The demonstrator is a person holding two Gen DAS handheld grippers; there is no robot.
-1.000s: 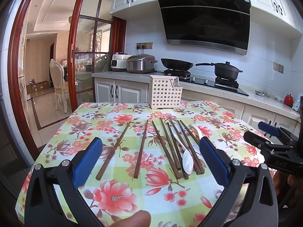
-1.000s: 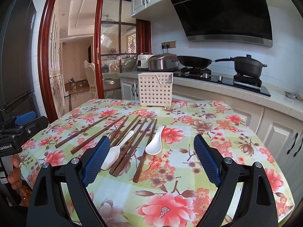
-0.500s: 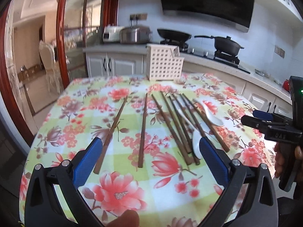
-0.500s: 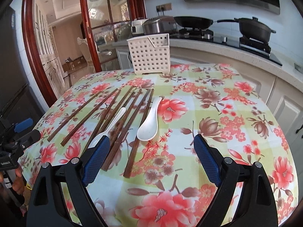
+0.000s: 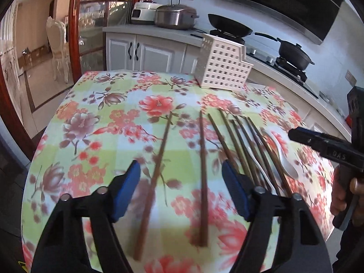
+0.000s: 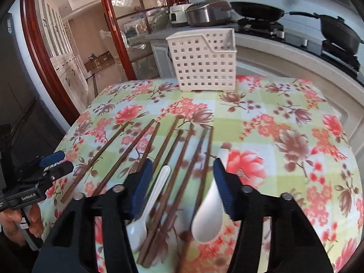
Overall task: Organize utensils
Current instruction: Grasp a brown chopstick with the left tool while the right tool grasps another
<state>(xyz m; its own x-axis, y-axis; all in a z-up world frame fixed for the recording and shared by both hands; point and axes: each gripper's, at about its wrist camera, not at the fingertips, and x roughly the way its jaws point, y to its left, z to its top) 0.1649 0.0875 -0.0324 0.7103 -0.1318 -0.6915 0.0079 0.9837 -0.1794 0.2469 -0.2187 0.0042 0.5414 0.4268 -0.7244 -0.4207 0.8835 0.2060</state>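
Several brown wooden chopsticks and two white spoons lie on a floral tablecloth. My left gripper hangs low over two separate chopsticks; its jaws are closing, and both sticks lie between the blue pads untouched. My right gripper is over the bundle of chopsticks. Its jaws are closing too, with one spoon handle and several sticks between them. The other spoon lies by the right pad. A white perforated basket stands upright at the table's far edge.
Behind the table runs a kitchen counter with a rice cooker, a wok and a pot on the hob. A glass door with a red frame is at the left. A hand grips the left tool's handle.
Both grippers have moved forward over the utensils and tilted down. Their jaws have narrowed from wide open. The utensils have not moved.
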